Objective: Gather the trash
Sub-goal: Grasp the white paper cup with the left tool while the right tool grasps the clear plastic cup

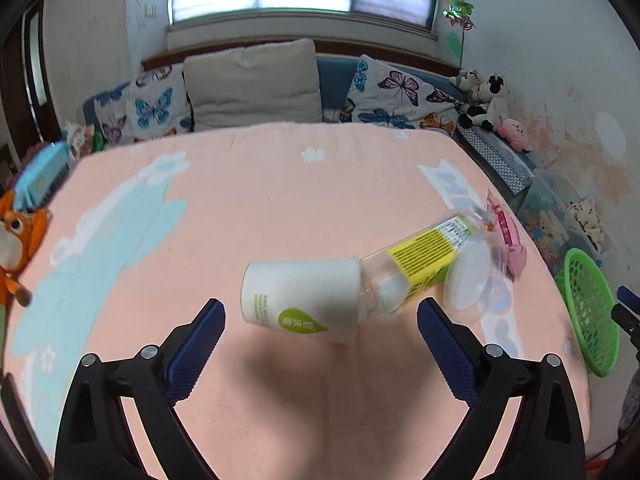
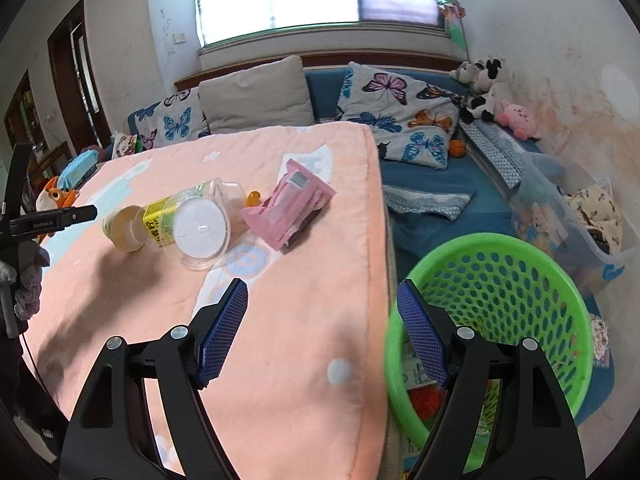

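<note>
A white paper cup [image 1: 300,296] lies on its side on the pink blanket [image 1: 280,184], its mouth over a clear plastic bottle with a yellow label [image 1: 424,252]. A clear plastic lid [image 1: 468,276] and a pink wrapper [image 1: 508,240] lie beside them. My left gripper [image 1: 320,328] is open, just short of the cup. My right gripper [image 2: 322,312] is open and empty over the blanket's right edge, next to a green basket [image 2: 500,280]. The cup [image 2: 124,232], bottle [image 2: 164,216], lid [image 2: 200,232] and wrapper [image 2: 288,208] show ahead in the right wrist view.
The green basket [image 1: 592,312] stands on the floor right of the bed. Butterfly pillows [image 2: 404,116] and plush toys [image 2: 492,96] line the blue sofa behind. A clear storage bin [image 2: 576,216] stands at the right. An orange plush [image 1: 16,248] lies at the blanket's left edge.
</note>
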